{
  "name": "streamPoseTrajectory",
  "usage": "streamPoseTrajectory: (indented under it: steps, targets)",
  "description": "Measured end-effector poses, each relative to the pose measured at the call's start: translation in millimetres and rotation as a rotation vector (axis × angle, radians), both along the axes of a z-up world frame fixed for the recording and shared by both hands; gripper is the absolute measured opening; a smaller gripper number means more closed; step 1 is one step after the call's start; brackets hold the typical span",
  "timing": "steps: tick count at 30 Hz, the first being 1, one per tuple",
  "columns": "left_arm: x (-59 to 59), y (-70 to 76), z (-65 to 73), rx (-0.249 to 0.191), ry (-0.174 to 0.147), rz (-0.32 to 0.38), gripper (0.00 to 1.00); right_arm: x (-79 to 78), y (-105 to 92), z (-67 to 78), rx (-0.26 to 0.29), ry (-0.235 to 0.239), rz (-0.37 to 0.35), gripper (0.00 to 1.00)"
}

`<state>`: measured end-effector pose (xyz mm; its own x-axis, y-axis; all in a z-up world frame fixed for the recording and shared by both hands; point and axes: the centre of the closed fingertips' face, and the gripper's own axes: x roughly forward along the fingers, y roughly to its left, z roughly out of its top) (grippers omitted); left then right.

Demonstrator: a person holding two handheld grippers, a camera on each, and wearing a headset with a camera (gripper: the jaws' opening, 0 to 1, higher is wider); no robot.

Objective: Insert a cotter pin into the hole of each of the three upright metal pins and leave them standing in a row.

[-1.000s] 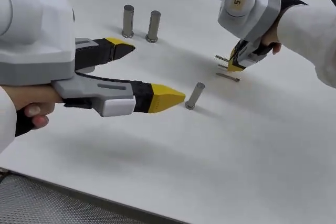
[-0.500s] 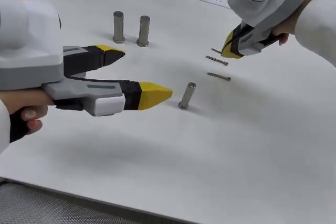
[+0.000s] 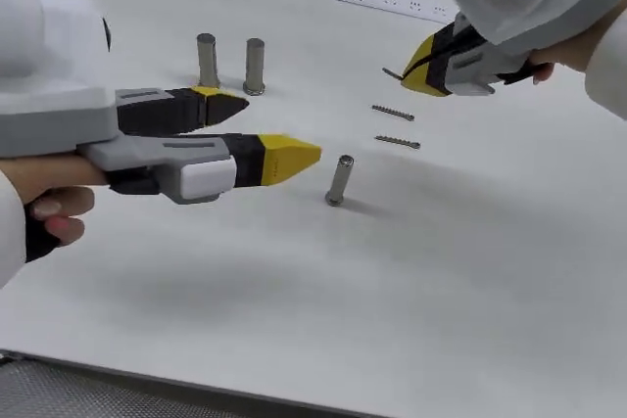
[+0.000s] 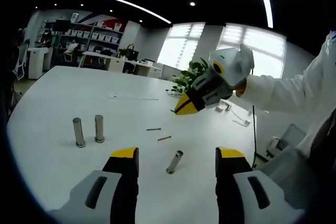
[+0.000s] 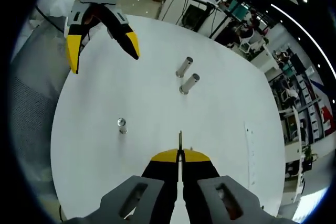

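Three upright metal pins stand on the white table: two side by side (image 3: 207, 59) (image 3: 255, 66) at the back left, and one alone (image 3: 339, 180) nearer the middle. Two cotter pins (image 3: 392, 112) (image 3: 397, 142) lie flat behind the lone pin. My right gripper (image 3: 407, 70) hovers above them, shut on a third cotter pin (image 5: 180, 140) that sticks out past its tips. My left gripper (image 3: 277, 131) is open just left of the lone pin (image 4: 175, 161), which stands ahead between its jaws, untouched.
A white power strip (image 3: 392, 2) lies along the far side of the table. The table's front edge (image 3: 196, 384) runs close below my left hand. Desks and shelves stand in the room beyond (image 4: 79, 40).
My right gripper has risen off the table with one cotter pin, leaving two lying there. The left gripper has stayed open near the lone pin; the head camera shifted.
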<state>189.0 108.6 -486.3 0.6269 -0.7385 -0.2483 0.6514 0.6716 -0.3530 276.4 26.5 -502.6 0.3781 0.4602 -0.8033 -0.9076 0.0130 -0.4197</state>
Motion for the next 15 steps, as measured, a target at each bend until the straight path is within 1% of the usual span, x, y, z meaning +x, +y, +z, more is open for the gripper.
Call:
streamPoseTrajectory:
  steps: [2,4,6,7,9,12,14,15]
  targets:
    - [2.2,-3.7,3.2,-0.003,-0.001,-0.009,0.53,-3.6,1.8,5.9,0.019,-0.021,0.007,0.0]
    - [4.7,-7.3,6.9,-0.001,-0.011,-0.016,0.52,-8.2,2.6,9.8,0.031,-0.047,0.016,0.0]
    - [6.6,-10.4,10.3,-0.007,-0.016,-0.022,0.5,-13.1,2.5,12.3,0.043,-0.058,0.017,0.0]
    - [7.7,-12.9,12.9,-0.018,-0.018,-0.028,0.49,-16.2,2.4,14.3,0.052,-0.067,0.014,0.0]
    - [10.1,-16.5,16.3,-0.048,-0.009,-0.026,0.45,-20.5,2.5,18.1,0.066,-0.098,0.014,0.0]
    - [11.9,-21.1,18.5,-0.062,-0.005,-0.028,0.41,-25.7,4.3,20.2,0.083,-0.124,0.021,0.0]
    - [14.9,-22.0,18.3,-0.069,0.001,-0.03,0.41,-31.5,4.9,21.3,0.085,-0.14,0.032,0.0]
    - [15.5,-23.3,18.7,-0.071,0.0,-0.029,0.41,-34.2,5.6,23.3,0.091,-0.158,0.035,0.0]
